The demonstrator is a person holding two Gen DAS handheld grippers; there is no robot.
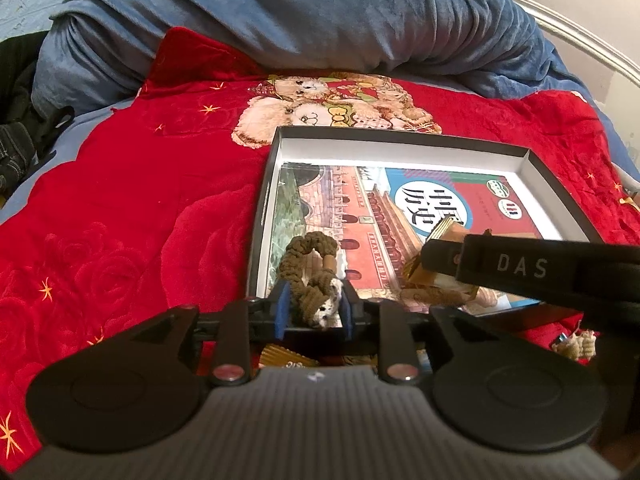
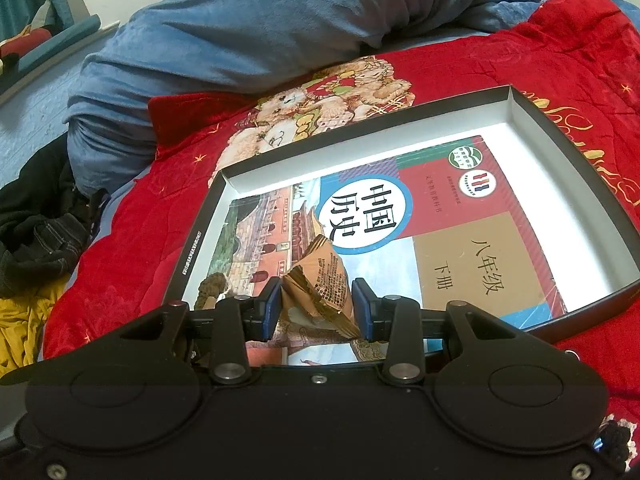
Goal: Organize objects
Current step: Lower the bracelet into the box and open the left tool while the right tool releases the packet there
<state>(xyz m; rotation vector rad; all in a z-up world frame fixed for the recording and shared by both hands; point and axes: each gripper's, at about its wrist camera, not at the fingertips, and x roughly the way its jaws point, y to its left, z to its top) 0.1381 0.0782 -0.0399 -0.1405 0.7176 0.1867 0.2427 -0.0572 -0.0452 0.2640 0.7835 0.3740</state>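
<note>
A shallow black box [image 1: 404,136] [image 2: 568,144] with a white inside lies on the red blanket and holds a Chinese history textbook [image 1: 352,216] [image 2: 460,216]. My left gripper [image 1: 316,312] is shut on a brown knitted cord toy [image 1: 308,264] over the box's near left corner; the toy also shows in the right wrist view [image 2: 212,286]. My right gripper [image 2: 318,308] is shut on a crumpled gold wrapper [image 2: 324,276] above the book. The right gripper's black finger [image 1: 520,270] and the wrapper [image 1: 436,236] also show in the left wrist view.
The red blanket [image 1: 132,208] [image 2: 132,252] covers the bed, with a blue quilt [image 1: 300,12] [image 2: 248,32] bunched behind the box. Dark clothes [image 2: 36,224] and yellow cloth [image 2: 20,328] lie at left. Another small knitted toy [image 1: 576,344] lies at right of the box.
</note>
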